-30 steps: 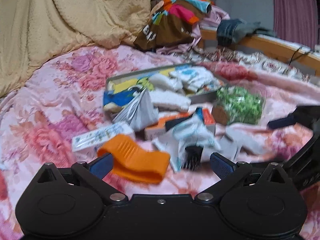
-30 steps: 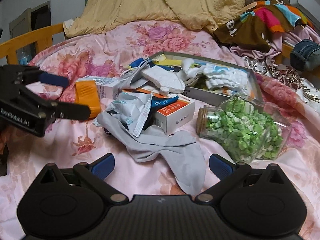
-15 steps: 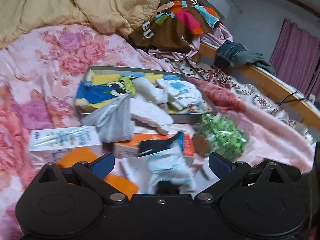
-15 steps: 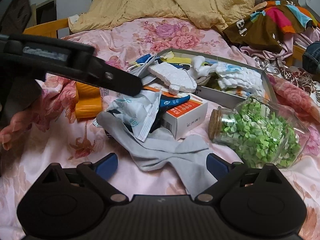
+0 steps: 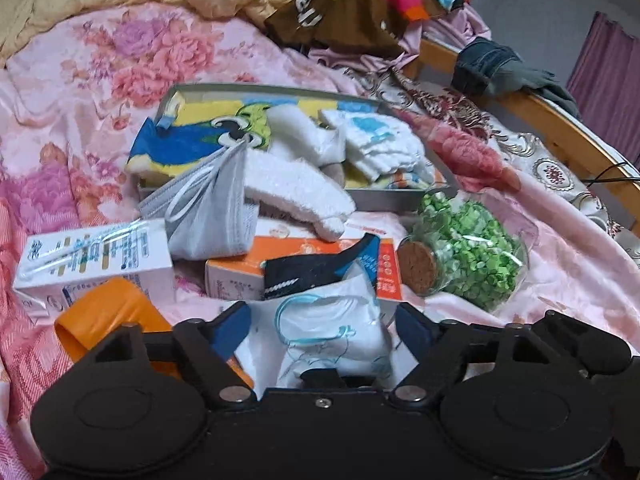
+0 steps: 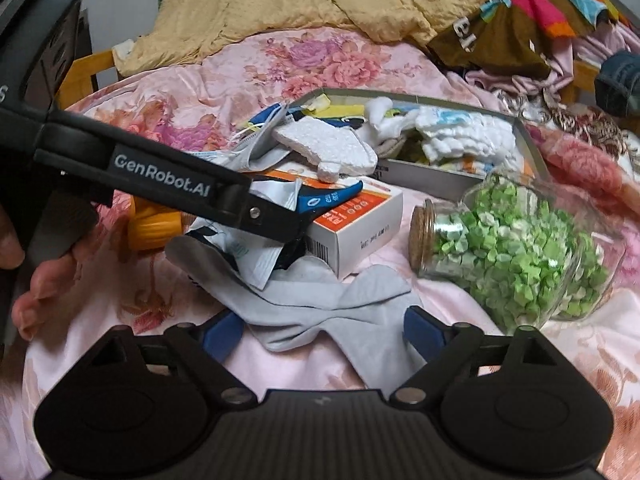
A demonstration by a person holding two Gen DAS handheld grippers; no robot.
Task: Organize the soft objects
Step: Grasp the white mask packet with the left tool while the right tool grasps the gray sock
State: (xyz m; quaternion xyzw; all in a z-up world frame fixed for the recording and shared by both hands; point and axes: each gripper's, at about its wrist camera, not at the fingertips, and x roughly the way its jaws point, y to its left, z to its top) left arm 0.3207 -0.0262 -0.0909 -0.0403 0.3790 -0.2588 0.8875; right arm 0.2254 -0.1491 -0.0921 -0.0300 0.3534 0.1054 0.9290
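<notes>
Between the blue pads of the left gripper (image 5: pixel 322 326), a white packaged face mask (image 5: pixel 332 330) with a turquoise ear loop, lying on the pink floral bedspread (image 5: pixel 120 60); jaws closing around it, pads not yet seen pressing on the wrapper. Just beyond, a black-and-blue sock (image 5: pixel 316 268) draped over an orange-and-white carton (image 5: pixel 288 256), with a fluffy white sock (image 5: pixel 296 196) and a grey folded mask (image 5: pixel 212 208) piled on top and behind. Further back, a shallow grey tray (image 5: pixel 400 198) holding a yellow-and-blue cartoon cloth (image 5: pixel 192 140) and white cloths with blue print (image 5: pixel 380 144). To the left, a white box in clear wrap (image 5: pixel 92 256) and an orange silicone piece (image 5: pixel 104 316); to the right, a corked glass jar of green paper stars (image 5: pixel 468 260) on its side. Seen from the right wrist, a light grey sock (image 6: pixel 320 312) spread flat on the bedspread between the pads of the right gripper (image 6: pixel 324 332), jaws closing, wide apart, not visibly pinching the fabric. Across that view from the left, the left gripper's black arm reaching into the pile by the carton (image 6: pixel 352 224), with fingers of a hand (image 6: pixel 36 288) at the left edge. At the back, a tan quilt (image 6: pixel 280 8) and a brown multicoloured garment (image 6: pixel 520 20).
</notes>
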